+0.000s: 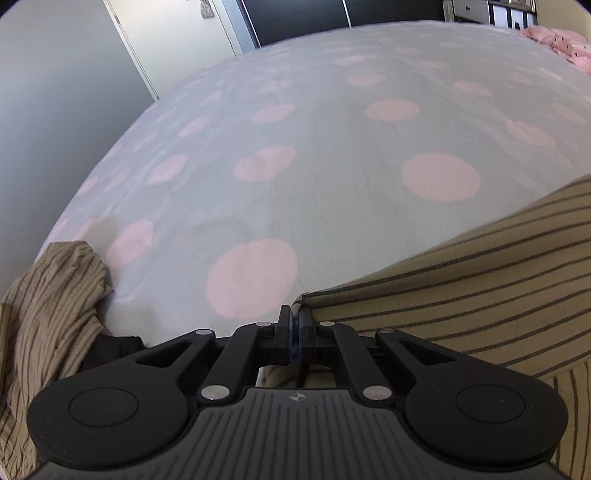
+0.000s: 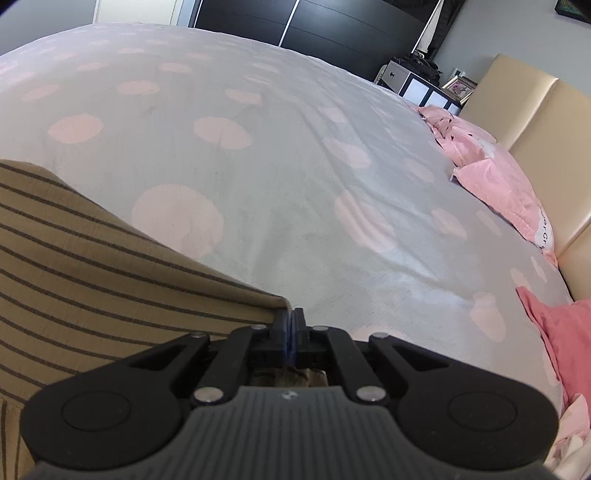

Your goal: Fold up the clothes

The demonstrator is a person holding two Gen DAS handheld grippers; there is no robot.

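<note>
One tan striped shirt point(image 1: 461, 280) lies on a bed point(image 1: 332, 184) with pink-dotted grey bedding. The left gripper point(image 1: 294, 325) has its jaws clenched on one shirt corner; the right gripper point(image 2: 290, 325) grips another. Two pink pillows point(image 2: 491, 177) rest by the headboard point(image 2: 535, 122).

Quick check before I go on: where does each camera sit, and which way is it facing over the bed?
Left wrist: on the left gripper, angled down across the bed cover toward the wardrobe; its shut fingers pinch a striped shirt corner.
Right wrist: on the right gripper, angled down toward pink pillows and headboard; shut fingers pinch the shirt's other corner.
Shared: shirt, bed cover, wardrobe.
</note>
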